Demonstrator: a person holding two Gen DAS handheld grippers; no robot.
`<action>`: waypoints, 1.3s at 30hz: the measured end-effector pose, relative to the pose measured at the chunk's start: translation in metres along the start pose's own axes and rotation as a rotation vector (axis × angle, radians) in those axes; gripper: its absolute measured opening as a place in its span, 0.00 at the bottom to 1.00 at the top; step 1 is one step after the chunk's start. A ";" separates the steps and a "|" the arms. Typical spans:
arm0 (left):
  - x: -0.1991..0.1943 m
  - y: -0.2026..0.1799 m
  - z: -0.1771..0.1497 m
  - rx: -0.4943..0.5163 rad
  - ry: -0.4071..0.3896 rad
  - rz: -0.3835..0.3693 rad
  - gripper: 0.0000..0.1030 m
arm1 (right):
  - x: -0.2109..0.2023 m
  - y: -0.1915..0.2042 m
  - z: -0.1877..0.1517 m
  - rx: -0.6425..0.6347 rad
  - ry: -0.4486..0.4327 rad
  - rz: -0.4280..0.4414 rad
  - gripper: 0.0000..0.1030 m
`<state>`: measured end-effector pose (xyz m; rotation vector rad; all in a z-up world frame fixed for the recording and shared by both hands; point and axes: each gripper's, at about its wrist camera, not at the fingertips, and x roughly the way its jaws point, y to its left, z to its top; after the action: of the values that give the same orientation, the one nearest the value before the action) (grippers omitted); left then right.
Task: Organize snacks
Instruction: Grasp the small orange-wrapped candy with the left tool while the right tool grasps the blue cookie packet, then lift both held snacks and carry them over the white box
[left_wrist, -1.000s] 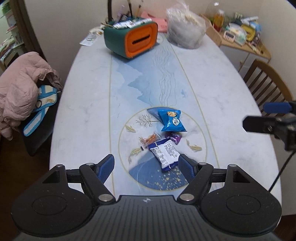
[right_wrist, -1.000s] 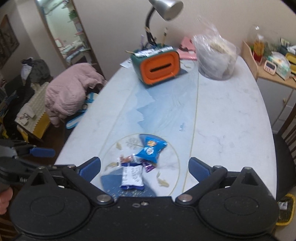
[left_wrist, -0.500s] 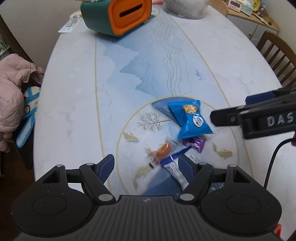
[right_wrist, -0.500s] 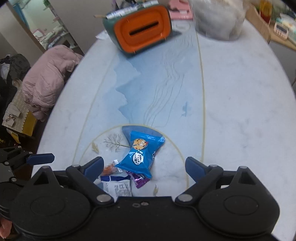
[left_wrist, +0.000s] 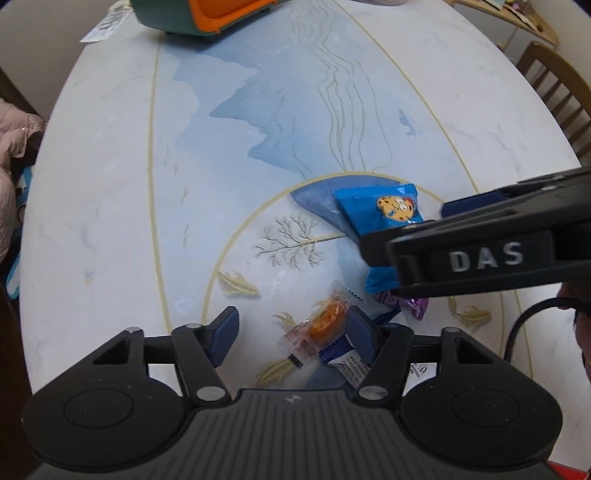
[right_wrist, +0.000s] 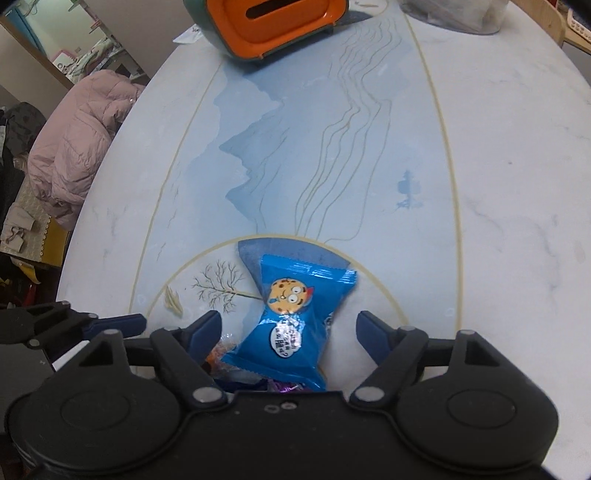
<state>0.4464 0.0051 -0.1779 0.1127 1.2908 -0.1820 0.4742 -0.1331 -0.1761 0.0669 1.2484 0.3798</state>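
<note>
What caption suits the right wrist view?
Right gripper closing around a blue cookie packet on the painted table.

Your four snacks sit bunched near the table's (left_wrist: 110, 206) near edge: the cookie packet (right_wrist: 291, 325) lies farthest in, the small twist-wrapped candy (left_wrist: 415, 304) just nearer, the clear-wrapped sweet (left_wrist: 323, 325) left of it, the printed packet (left_wrist: 347, 363) nearest the edge. The slotted box (right_wrist: 273, 22) stands at the far edge.
</note>
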 end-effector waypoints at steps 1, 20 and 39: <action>0.001 0.000 0.000 0.003 0.001 -0.004 0.60 | 0.002 0.001 0.001 0.001 0.003 0.002 0.75; 0.018 -0.004 -0.001 -0.011 0.004 0.018 0.18 | 0.016 0.003 -0.006 -0.030 -0.004 -0.031 0.36; -0.066 0.027 -0.029 -0.232 -0.098 0.003 0.17 | -0.066 0.001 -0.029 -0.056 -0.110 0.022 0.31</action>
<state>0.4069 0.0421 -0.1233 -0.0922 1.2054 -0.0338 0.4293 -0.1573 -0.1248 0.0528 1.1285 0.4241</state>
